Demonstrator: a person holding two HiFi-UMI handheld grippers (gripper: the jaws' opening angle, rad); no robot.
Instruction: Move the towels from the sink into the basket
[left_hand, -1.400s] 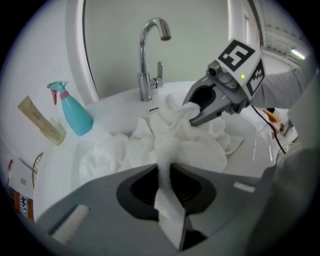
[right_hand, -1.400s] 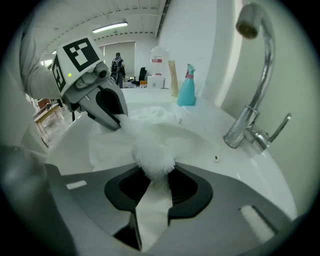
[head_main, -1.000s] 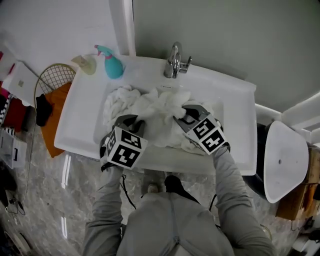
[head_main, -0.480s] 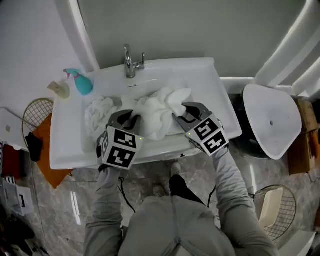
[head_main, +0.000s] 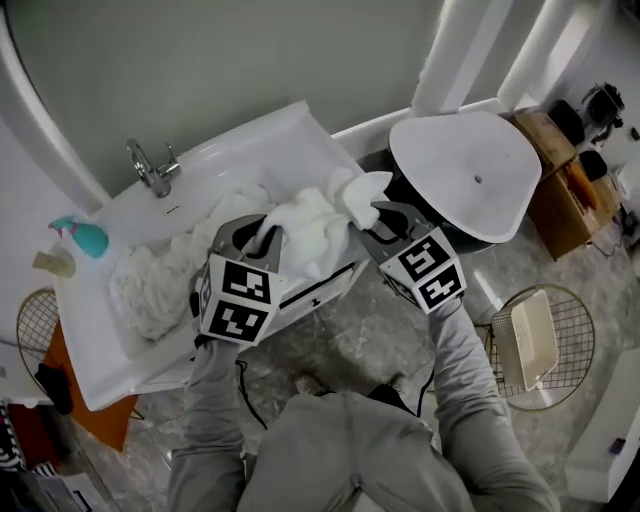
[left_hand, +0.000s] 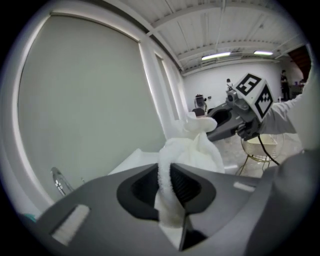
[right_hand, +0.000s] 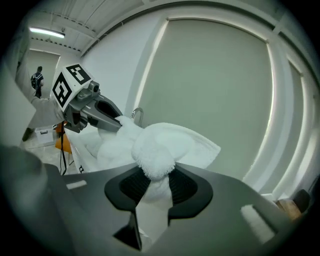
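1. The left gripper (left_hand: 167, 182) has its jaws clenched on one end of the white terry towel (head_main: 312, 222). The right gripper (right_hand: 159, 187) has its jaws clenched on the other end.
2. The towel is bunched between the grippers, over the front corner of the white ceramic sink (head_main: 255, 145). A second crumpled white towel (head_main: 150, 285) lies in the basin.
3. The likely destination is the round gold wire basket (head_main: 575, 345) on the floor at the right, well apart from the sink.
4. Advice: keep both grips firm, hold the sagging middle clear of the sink rim, centre it over the basket, then release both ends together.
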